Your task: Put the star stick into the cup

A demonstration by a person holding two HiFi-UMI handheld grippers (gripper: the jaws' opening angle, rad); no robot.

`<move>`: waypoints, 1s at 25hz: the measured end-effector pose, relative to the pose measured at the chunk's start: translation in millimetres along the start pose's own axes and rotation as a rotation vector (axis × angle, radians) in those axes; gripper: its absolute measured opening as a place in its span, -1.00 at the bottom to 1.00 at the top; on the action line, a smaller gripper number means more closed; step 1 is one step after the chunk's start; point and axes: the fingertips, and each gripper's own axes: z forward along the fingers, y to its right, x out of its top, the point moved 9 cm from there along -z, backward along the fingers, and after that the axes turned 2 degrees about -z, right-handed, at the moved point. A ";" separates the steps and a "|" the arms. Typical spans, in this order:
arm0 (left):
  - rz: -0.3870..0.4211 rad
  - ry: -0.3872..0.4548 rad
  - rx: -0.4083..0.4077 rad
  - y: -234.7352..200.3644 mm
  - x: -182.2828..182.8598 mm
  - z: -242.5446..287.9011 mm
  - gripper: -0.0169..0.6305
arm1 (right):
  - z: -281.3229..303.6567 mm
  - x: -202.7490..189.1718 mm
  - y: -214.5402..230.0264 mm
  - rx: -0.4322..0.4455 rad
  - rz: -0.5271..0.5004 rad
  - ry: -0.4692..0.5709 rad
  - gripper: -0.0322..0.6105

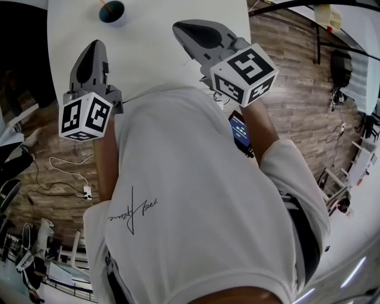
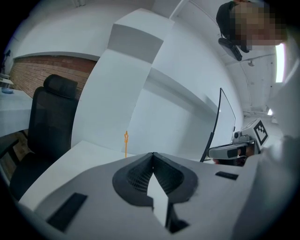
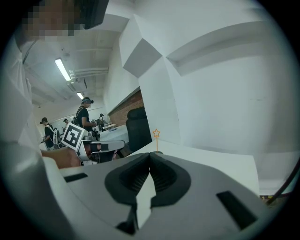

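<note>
A dark teal cup (image 1: 113, 12) stands at the far end of the white table (image 1: 154, 59), and a thin orange stick (image 1: 104, 5) rises out of it. In the right gripper view the stick's star top (image 3: 156, 133) shows just beyond the jaws; in the left gripper view the orange star stick (image 2: 125, 142) stands upright past the jaws, its cup hidden. My left gripper (image 1: 97, 46) hovers over the table's near left, shut and empty. My right gripper (image 1: 179, 27) is to the right of the cup, also shut with nothing in it. Both jaw pairs (image 2: 152, 154) (image 3: 150, 154) meet at the tips.
A black office chair (image 2: 47, 117) stands beside the table's far side. Cables and a power strip (image 1: 86, 191) lie on the wooden floor at the left. Other people (image 3: 84, 112) work at desks in the background. A phone (image 1: 240, 132) is strapped to the right forearm.
</note>
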 end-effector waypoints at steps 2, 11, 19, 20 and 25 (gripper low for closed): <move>0.012 0.018 -0.013 8.4 2.0 -5.0 -0.92 | -5.2 -0.9 -0.5 0.006 -0.001 -0.001 -0.87; 0.017 0.062 -0.066 34.5 -1.2 -31.0 -0.92 | -20.6 -4.3 -7.4 0.044 -0.020 0.006 -0.88; 0.018 0.050 -0.072 35.2 -7.8 -35.3 -0.92 | -21.7 -8.8 -6.8 0.047 -0.030 -0.012 -0.88; 0.016 0.046 -0.073 35.1 -8.8 -35.3 -0.92 | -22.1 -9.7 -6.7 0.045 -0.029 -0.014 -0.88; -0.003 0.024 -0.076 34.5 -14.9 -36.3 -0.92 | -24.8 -14.7 -6.4 0.036 -0.019 -0.025 -0.88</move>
